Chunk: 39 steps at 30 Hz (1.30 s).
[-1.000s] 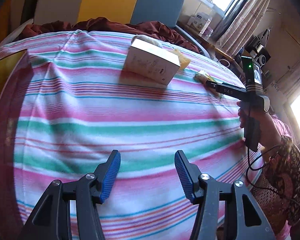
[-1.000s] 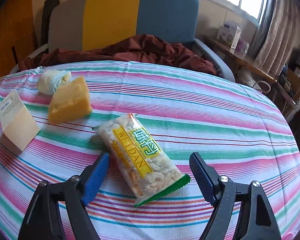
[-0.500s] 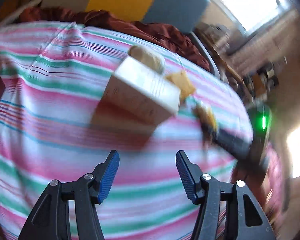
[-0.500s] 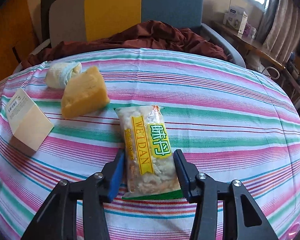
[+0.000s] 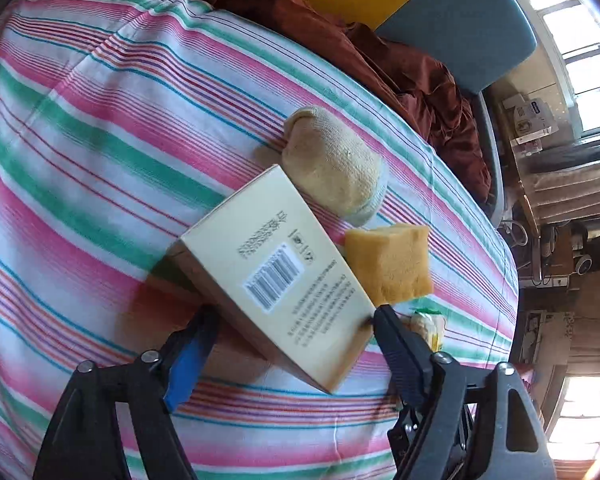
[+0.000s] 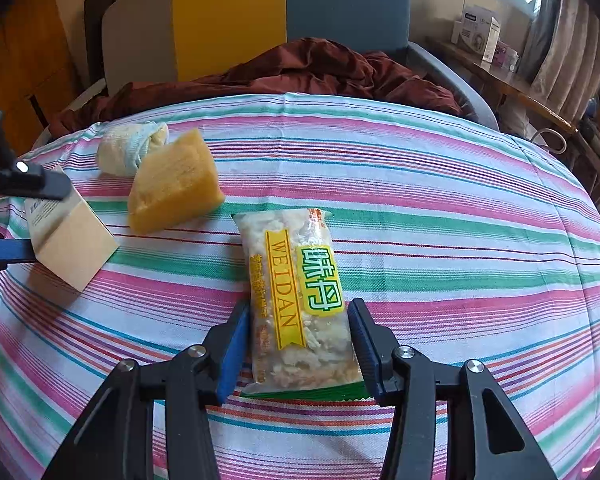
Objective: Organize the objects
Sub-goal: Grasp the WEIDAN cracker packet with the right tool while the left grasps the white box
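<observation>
A cream cardboard box [image 5: 276, 272] with a barcode lies on the striped tablecloth [image 5: 100, 140]. My left gripper [image 5: 294, 316] straddles its near end, jaws opening wide; one fingertip [image 5: 380, 316] touches the box's corner, the other pad stands off it. Beyond the box lie a rolled sock [image 5: 332, 164] and a yellow sponge block [image 5: 392, 264]. In the right wrist view my right gripper [image 6: 299, 308] is shut on the lower half of a WEIDAN snack packet [image 6: 296, 264] lying flat on the cloth. The box [image 6: 72, 248], sponge [image 6: 172, 188] and sock [image 6: 132, 148] sit to its left.
A grey, yellow and blue chair back [image 6: 260, 12] stands behind the table with a maroon cloth [image 6: 300, 68] heaped on its seat. A side shelf with small cartons [image 6: 476, 32] runs under the window at right. The right part of the tablecloth [image 6: 460, 220] is bare.
My left gripper swept across the table to the box, rolled, and opened wide around it. My right gripper closed from open onto the snack packet and has stayed there.
</observation>
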Each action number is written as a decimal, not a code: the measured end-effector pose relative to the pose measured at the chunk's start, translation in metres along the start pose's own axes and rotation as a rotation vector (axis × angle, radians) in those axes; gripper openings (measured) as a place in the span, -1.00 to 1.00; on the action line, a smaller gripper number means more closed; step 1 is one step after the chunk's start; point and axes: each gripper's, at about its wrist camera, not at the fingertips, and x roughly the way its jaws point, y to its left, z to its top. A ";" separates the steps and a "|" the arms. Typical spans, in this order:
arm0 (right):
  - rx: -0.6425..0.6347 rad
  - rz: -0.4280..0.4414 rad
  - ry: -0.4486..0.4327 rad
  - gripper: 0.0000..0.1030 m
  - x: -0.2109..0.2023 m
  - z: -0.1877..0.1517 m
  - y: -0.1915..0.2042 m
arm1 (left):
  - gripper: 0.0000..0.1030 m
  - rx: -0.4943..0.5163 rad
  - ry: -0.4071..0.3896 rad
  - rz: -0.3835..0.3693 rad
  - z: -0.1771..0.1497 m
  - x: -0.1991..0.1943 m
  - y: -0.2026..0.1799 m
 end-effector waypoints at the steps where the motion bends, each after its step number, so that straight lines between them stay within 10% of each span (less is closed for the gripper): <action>1: -0.002 -0.001 0.000 -0.02 0.000 0.000 0.000 | 0.63 0.026 0.004 -0.001 0.002 0.001 -0.002; 10: 0.009 0.002 0.004 0.00 -0.002 -0.001 0.000 | 0.64 0.251 0.019 0.182 0.009 -0.034 0.015; 21: 0.006 -0.003 0.001 0.01 -0.002 -0.002 0.000 | 0.61 -0.079 0.055 -0.029 -0.006 -0.016 0.005; 24: 0.001 -0.002 0.000 0.01 -0.002 -0.002 0.000 | 0.61 -0.121 0.041 0.019 -0.009 -0.005 -0.003; 37: 0.008 -0.002 0.003 0.01 -0.002 -0.002 0.001 | 0.62 0.266 0.070 0.325 -0.015 -0.040 0.004; 39: 0.008 -0.005 0.002 0.02 -0.002 -0.002 0.002 | 0.62 0.227 0.061 0.266 -0.011 -0.041 0.004</action>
